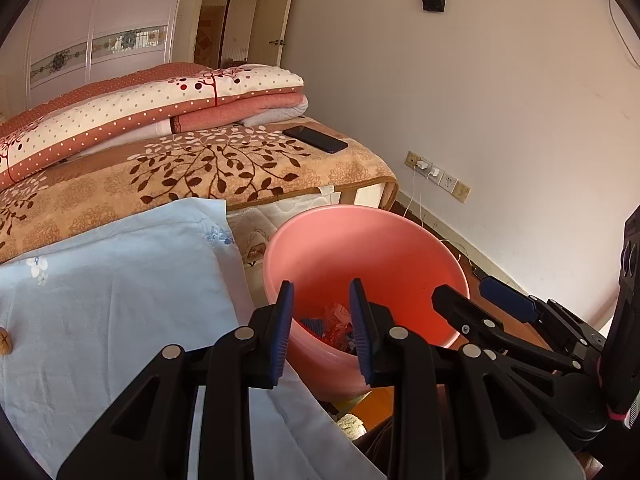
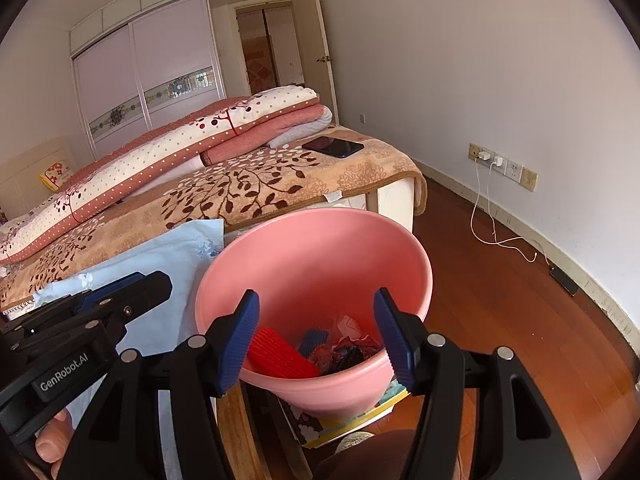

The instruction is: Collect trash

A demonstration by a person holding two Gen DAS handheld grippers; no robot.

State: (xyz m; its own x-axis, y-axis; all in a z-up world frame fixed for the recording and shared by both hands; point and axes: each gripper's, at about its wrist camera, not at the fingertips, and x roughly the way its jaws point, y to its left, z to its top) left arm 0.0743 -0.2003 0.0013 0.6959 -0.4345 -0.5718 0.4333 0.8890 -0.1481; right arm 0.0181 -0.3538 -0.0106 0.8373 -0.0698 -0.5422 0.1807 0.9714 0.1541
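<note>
The pink bin (image 2: 316, 276) is sitting by the bed's foot with a red piece (image 2: 280, 354) dropped in at its seven o'clock, so the released, empty right gripper (image 2: 316, 336) and half-open, empty left gripper (image 1: 322, 328) are best lifting clear without bumping the rim.

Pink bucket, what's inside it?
The pink bucket holds a red ribbed piece, a blue piece and crumpled wrappers. Anything underneath them is hidden.

A pink bin (image 2: 320, 264) is seen; at ten o'clock, a tan blanket (image 2: 240, 188) patterned with brown leaves; a pale-blue cloth (image 1: 120, 272).
</note>
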